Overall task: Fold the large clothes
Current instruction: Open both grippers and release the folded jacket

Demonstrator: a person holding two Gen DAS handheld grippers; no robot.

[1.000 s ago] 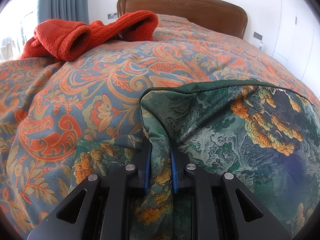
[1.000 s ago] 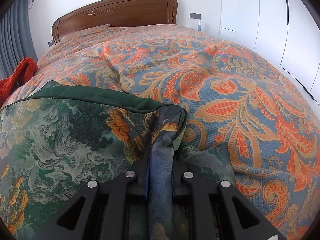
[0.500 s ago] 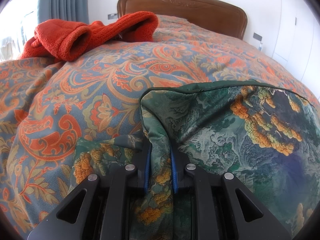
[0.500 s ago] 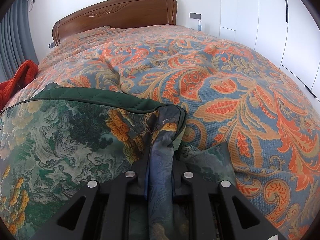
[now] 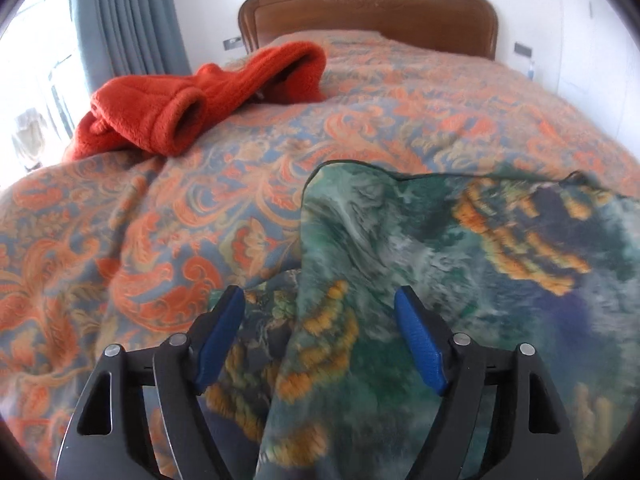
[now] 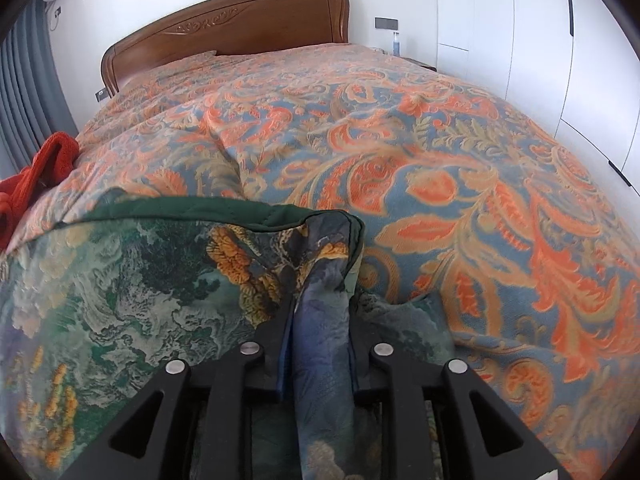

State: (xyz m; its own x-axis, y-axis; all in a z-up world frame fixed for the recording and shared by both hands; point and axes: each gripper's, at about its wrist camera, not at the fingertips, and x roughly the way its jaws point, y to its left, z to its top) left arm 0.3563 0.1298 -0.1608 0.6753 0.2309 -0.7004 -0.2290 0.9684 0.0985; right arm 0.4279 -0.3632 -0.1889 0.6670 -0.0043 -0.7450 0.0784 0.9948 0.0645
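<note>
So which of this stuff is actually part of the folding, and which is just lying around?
Part of the job:
- green printed garment, lying on the bed
- left gripper, jaws spread wide, fabric loose between them
- right gripper, pinched on a bunched corner of the garment

Just lying about:
- red fleece garment, heaped near the curtain
- patterned bedspread
- wooden headboard

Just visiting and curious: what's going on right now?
Left tongs open, cloth loose between. Right tongs shut on green garment. Red sweater lies apart on bed.
</note>
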